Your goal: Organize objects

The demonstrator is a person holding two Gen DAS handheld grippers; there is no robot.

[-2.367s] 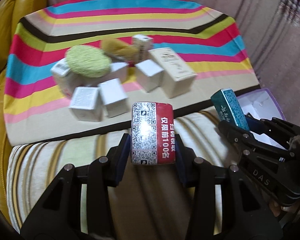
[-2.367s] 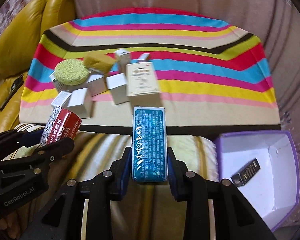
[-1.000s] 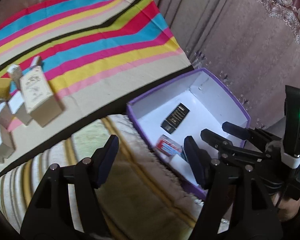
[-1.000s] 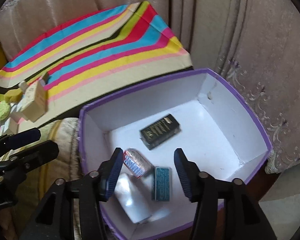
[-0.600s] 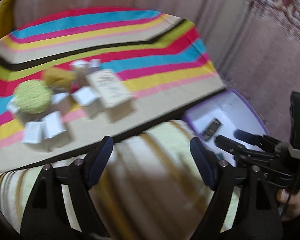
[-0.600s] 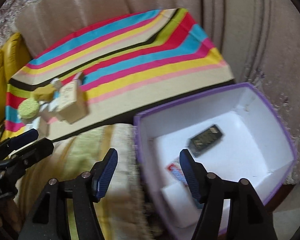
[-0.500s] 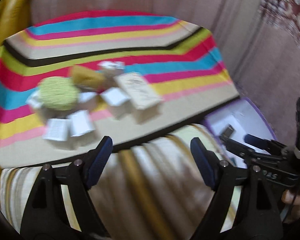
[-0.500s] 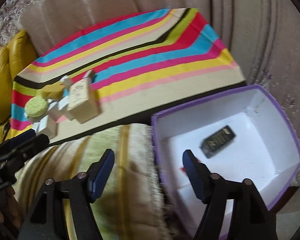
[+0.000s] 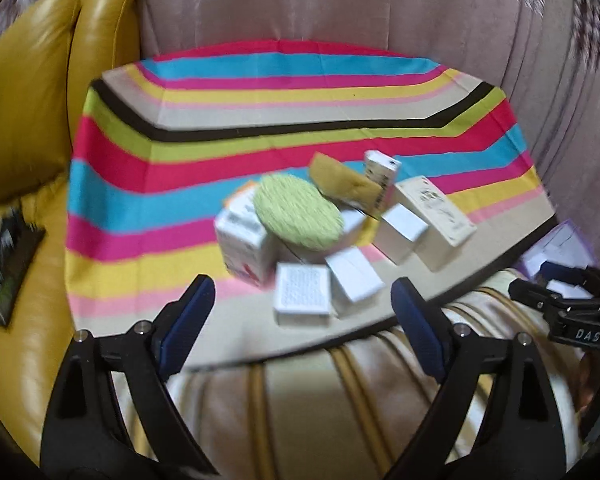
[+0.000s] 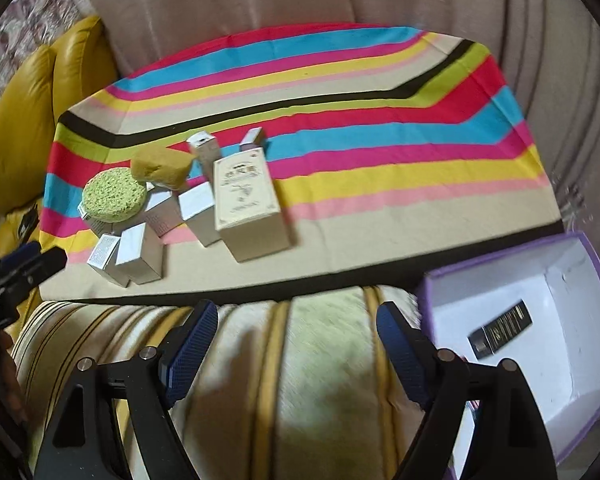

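Left gripper (image 9: 302, 320) and right gripper (image 10: 296, 346) both empty, fingers spread wide, above striped cushion (image 10: 320, 360), boxes (image 10: 248, 196) clustered on striped cloth (image 10: 380, 152), purple bin (image 10: 596, 280) alongside.

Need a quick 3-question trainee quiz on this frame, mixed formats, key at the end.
1. True or false: the left gripper and right gripper are both open and hold nothing.
2. Multiple choice: the round green sponge rests A) on top of small white cartons, B) inside the purple-rimmed white box, C) on the yellow leather cushion.
3. Fill in: the one item plainly visible in the purple-rimmed box from the right wrist view is a small ____ packet with gold print.

Key: 1 true; 2 A; 3 black.
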